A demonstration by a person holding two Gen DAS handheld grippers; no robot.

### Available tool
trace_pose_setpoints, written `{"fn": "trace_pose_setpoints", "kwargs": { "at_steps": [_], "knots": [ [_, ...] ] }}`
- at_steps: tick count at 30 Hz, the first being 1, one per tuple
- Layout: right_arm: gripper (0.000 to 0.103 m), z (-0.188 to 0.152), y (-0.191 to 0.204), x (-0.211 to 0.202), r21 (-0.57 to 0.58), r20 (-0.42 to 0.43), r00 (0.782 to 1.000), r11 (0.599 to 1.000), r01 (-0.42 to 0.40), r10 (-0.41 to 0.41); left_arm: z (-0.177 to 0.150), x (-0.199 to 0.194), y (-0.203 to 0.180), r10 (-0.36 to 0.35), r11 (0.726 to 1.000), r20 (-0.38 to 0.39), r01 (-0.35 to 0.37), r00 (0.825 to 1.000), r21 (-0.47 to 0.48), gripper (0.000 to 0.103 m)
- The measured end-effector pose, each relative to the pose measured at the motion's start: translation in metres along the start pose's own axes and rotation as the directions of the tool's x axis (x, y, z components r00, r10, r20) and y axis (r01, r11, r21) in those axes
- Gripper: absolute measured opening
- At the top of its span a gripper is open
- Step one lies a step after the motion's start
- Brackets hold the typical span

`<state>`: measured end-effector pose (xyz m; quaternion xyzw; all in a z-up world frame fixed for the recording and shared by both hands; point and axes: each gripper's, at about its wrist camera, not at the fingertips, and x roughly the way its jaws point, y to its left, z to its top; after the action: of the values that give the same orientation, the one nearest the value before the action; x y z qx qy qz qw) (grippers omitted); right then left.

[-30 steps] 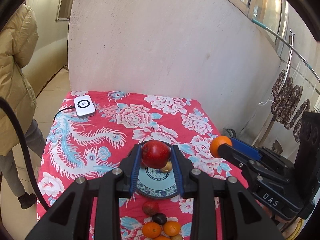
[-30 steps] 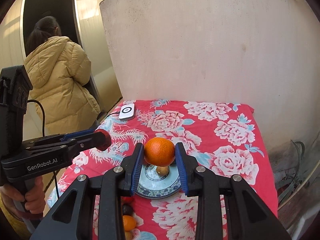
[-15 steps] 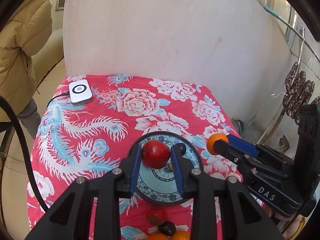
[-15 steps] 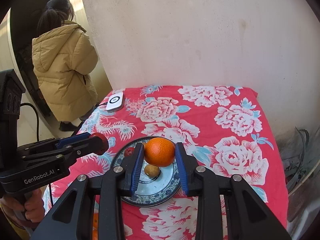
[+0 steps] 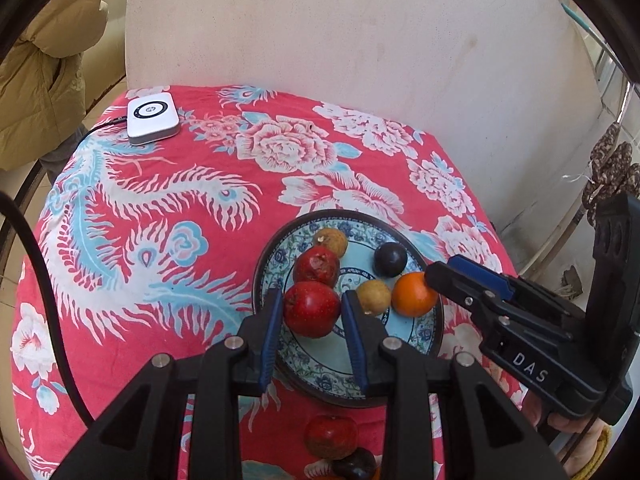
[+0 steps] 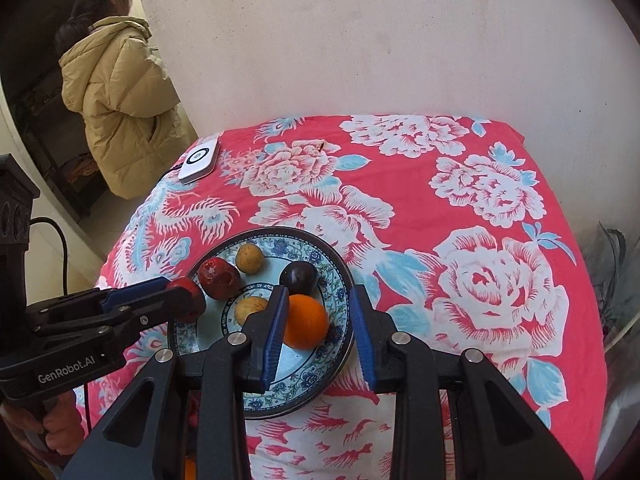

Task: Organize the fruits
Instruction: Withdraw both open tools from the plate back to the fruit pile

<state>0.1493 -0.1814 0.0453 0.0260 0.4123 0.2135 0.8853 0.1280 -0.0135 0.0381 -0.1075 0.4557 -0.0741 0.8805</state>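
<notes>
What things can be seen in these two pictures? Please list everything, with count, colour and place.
cloth: 1, red floral, covers the table
plate: 1, blue patterned, near side of cloth
red fruit: 3; two on plate, one in front of it
orange: 1 on plate; part of another in front
tan fruit: 2, on plate
dark fruit: 2; one on plate, one in front
device: 1, white, cabled, far left corner
bystander: 1, tan coat, beyond table
left gripper: black, blue pads, shut on red fruit
right gripper: black, blue pads, around orange; grip unclear
</notes>
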Motion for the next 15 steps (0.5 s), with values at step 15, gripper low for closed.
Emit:
{"fn": "trace_pose_setpoints", "kwargs": {
  "at_steps": [15],
  "knots": [
    [0.033, -0.0042, 0.0016, -0.0010, 0.009, 0.006, 1.000, 1.000, -0.004, 0.004, -0.0020, 0.0073, -0.0049, 0.009, 0.999, 0.020, -0.009, 1.000, 0.037, 0.032]
  ]
}}
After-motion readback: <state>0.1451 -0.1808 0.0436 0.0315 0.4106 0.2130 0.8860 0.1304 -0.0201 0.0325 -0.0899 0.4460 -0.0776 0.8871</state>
